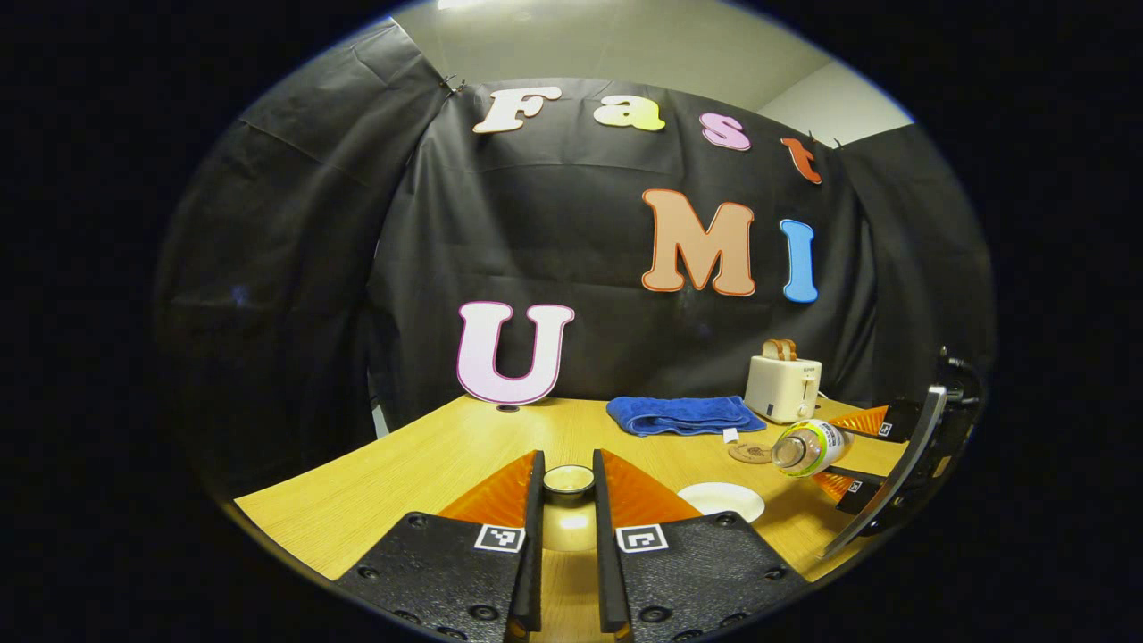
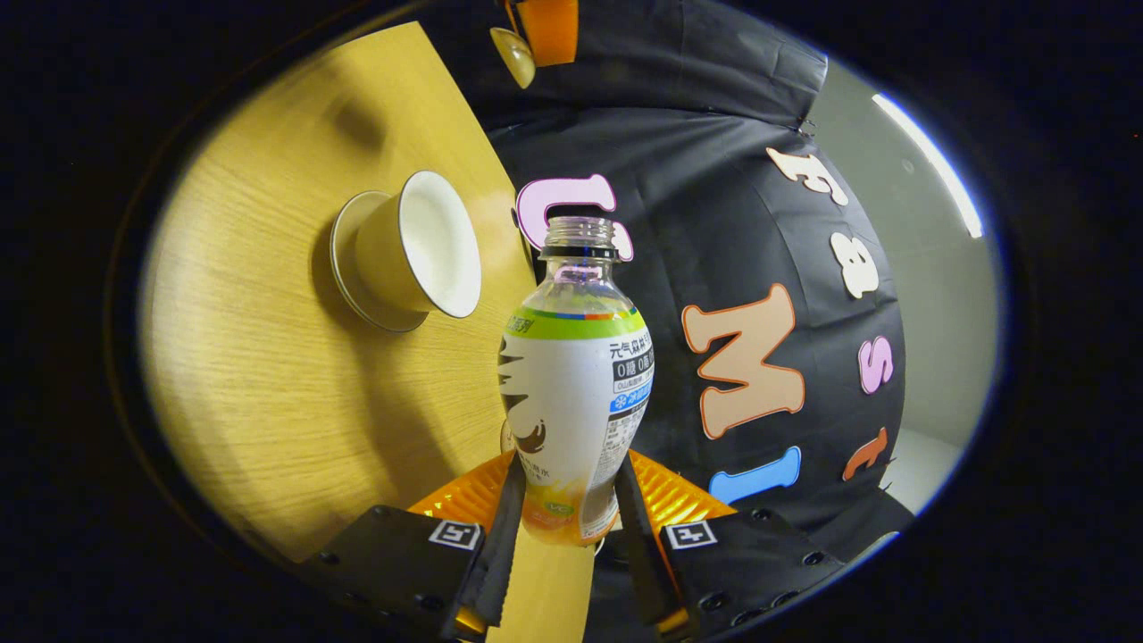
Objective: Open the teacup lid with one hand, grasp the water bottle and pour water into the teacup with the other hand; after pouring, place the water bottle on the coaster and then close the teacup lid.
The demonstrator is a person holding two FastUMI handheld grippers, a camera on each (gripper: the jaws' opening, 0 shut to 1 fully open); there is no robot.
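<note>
In the left gripper view, the left gripper (image 1: pixel 568 500) is raised above the light wooden table (image 1: pixel 393 482), its two fingers clenched on the small round cream teacup lid (image 1: pixel 569 480), which sits pinched between their tips. Just to the right of it, lower on the table, lies a white rounded rim (image 1: pixel 721 500) that is probably the open teacup seen from above, though the angle makes this hard to confirm. Farther right, the right gripper (image 1: pixel 826 455) holds the clear plastic water bottle with a white and green label (image 1: pixel 806 446) tipped on its side, the uncapped mouth pointing toward the cup. A brown round coaster (image 1: pixel 750 453) lies on the table just behind the bottle, and a folded blue towel (image 1: pixel 683 414) and a white toaster (image 1: pixel 783 388) stand near the back wall.

In the right gripper view, the right gripper (image 2: pixel 571 527) grips the lower body of the water bottle (image 2: pixel 576 384) with both fingers pressing on it. The white teacup on its saucer (image 2: pixel 406 254) stands open on the table (image 2: pixel 268 402), just beside the bottle's neck. The lid (image 2: pixel 516 54) shows at the top edge, well apart from the cup.
</note>
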